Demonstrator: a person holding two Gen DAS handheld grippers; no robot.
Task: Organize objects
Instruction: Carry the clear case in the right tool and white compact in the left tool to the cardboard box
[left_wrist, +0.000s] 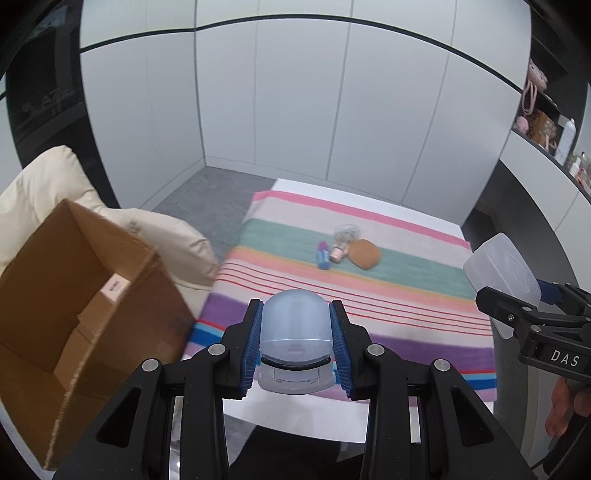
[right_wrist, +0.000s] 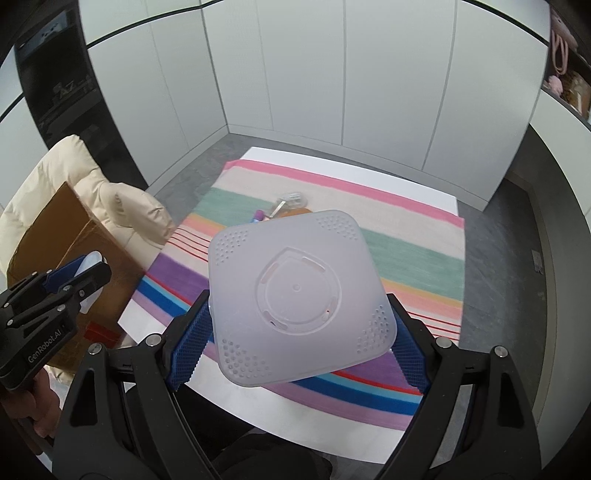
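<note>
My left gripper (left_wrist: 295, 317) is shut on a pale blue-grey domed plastic case (left_wrist: 294, 339), held above the near edge of the striped cloth (left_wrist: 406, 280). To its left gapes an open brown cardboard box (left_wrist: 74, 295). My right gripper (right_wrist: 295, 325) is shut on a frosted square plastic container (right_wrist: 295, 295), its underside facing the camera; the same container (left_wrist: 502, 273) shows at the right of the left wrist view. On the green stripe lie a small purple-capped tube (left_wrist: 323, 254), a small pinkish bottle (left_wrist: 338, 253) with a clear wrapper behind it, and a brown oval pad (left_wrist: 364, 254).
The cloth covers a white table (right_wrist: 332, 421). A cream padded jacket (left_wrist: 48, 192) lies behind the box. White cupboard panels (left_wrist: 295, 110) stand behind the table, and shelves with bags and bottles (left_wrist: 546, 125) are at the far right. Grey floor (right_wrist: 517, 295) surrounds the table.
</note>
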